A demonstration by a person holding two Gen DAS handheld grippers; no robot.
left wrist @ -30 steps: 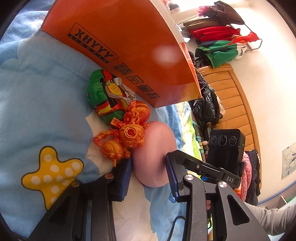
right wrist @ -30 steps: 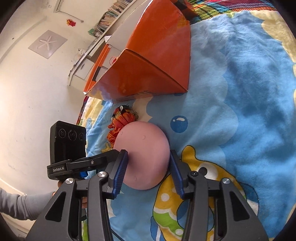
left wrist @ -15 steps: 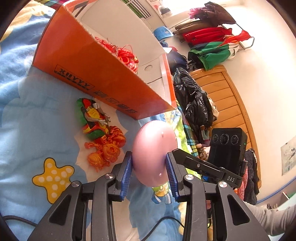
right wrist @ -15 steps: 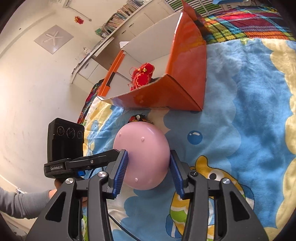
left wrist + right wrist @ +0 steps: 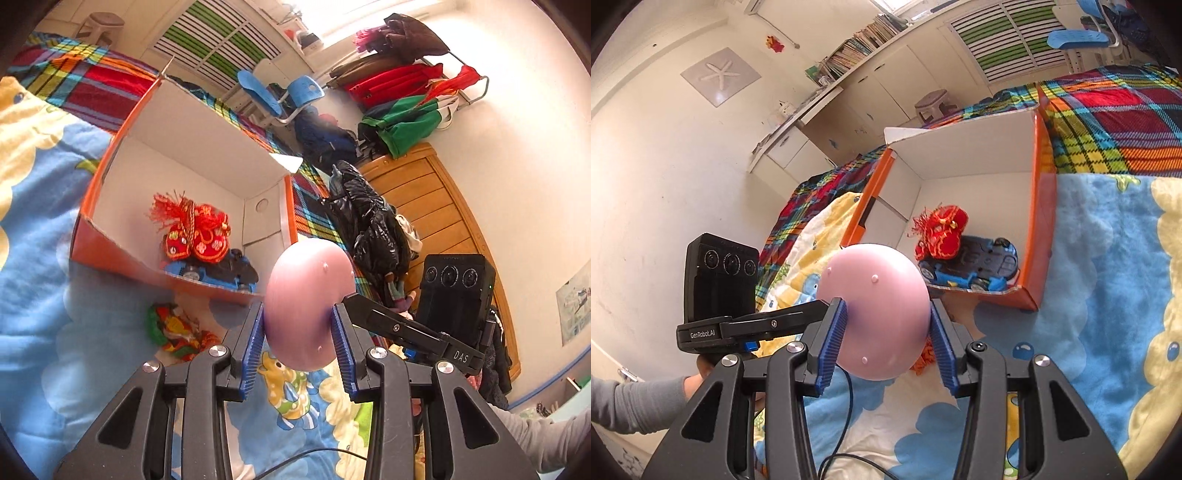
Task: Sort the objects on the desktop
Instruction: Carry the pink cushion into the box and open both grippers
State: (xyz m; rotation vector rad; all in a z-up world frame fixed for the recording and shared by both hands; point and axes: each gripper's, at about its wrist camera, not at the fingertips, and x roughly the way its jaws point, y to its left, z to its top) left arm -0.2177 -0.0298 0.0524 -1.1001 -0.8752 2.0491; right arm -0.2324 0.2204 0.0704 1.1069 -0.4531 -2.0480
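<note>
A pink ball (image 5: 306, 302) is held in the air, clamped by both grippers from opposite sides. My left gripper (image 5: 297, 328) is shut on it; my right gripper (image 5: 884, 325) is shut on it too, and the ball (image 5: 875, 310) fills the gap between its pads. Ahead stands an open orange box (image 5: 110, 243) with white inside walls, also in the right wrist view (image 5: 1039, 229). In it lie a red tasselled ornament (image 5: 194, 232) and a blue toy car (image 5: 214, 273). A green and orange toy pile (image 5: 177, 330) lies on the blanket in front of the box.
The blue cartoon blanket (image 5: 1108, 314) covers the bed, with a plaid blanket (image 5: 1108, 122) behind the box. A blue chair (image 5: 291, 92), a clothes rack (image 5: 406, 81) and a wooden headboard (image 5: 436, 206) stand beyond. Cables (image 5: 849, 458) trail below the grippers.
Both grippers have lifted the pink ball off the blanket and up above the box rim. The box interior, with the ornament and car, has come into view.
</note>
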